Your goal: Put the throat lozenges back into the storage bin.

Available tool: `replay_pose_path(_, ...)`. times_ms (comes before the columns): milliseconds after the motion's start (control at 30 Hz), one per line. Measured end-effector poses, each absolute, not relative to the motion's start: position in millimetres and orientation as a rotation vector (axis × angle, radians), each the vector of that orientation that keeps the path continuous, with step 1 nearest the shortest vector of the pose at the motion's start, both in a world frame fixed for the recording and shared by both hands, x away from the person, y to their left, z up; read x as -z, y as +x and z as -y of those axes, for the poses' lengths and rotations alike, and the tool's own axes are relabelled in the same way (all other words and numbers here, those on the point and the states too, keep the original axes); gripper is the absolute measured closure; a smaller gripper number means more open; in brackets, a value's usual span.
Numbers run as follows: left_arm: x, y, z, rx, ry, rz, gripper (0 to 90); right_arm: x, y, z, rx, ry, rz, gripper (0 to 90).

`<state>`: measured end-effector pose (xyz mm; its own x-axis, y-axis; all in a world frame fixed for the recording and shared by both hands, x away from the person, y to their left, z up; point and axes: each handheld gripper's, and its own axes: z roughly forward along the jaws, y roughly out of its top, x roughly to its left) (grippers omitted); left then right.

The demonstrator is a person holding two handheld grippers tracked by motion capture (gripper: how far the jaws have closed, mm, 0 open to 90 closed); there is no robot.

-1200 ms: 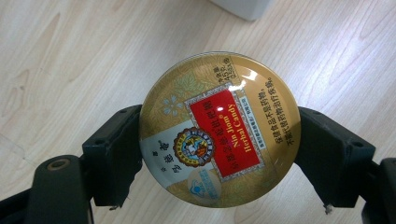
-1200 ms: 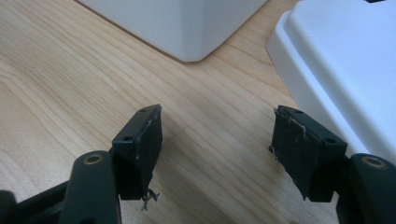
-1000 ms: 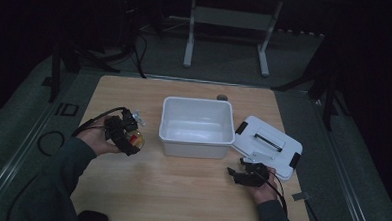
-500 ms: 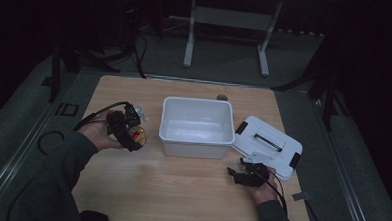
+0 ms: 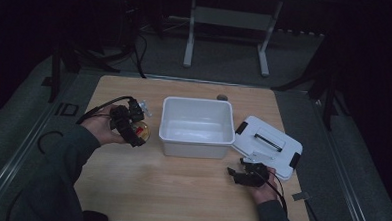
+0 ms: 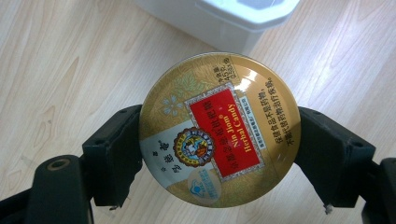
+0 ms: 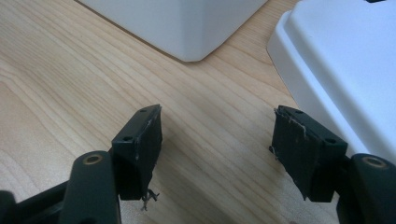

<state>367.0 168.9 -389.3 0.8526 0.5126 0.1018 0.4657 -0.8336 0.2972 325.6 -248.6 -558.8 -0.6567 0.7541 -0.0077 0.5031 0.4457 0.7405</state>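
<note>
My left gripper (image 5: 133, 130) (image 6: 217, 154) is shut on a round gold candy tin (image 6: 218, 127) with a red label, held by its rim just above the wood. In the high view the tin (image 5: 142, 132) hangs left of a white plastic bin (image 5: 197, 126) at the table's middle. The bin's corner (image 6: 224, 21) shows beyond the tin. My right gripper (image 5: 240, 174) (image 7: 217, 140) rests low over the table near the front right, open, with bare wood between its jaws. A white lid (image 5: 267, 145) (image 7: 345, 65) lies flat to the right of the bin, close to that gripper.
The wooden table (image 5: 170, 189) has free room in front of the bin. A small dark round object (image 5: 222, 97) lies behind the bin near the far edge. A pale crumpled item (image 5: 144, 108) sits beside the left gripper. Cables trail off both sides.
The left gripper has carried the tin slightly to the right and away, closer to the bin. The right gripper has stayed where it was.
</note>
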Motion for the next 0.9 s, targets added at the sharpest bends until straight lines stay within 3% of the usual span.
replay_pose_path(900, 368.5, 375.7, -157.8, -0.262, 2.753, -0.703, 20.7, 558.8, 325.5, 248.5, -1.043, 1.073, -2.365, 32.7)
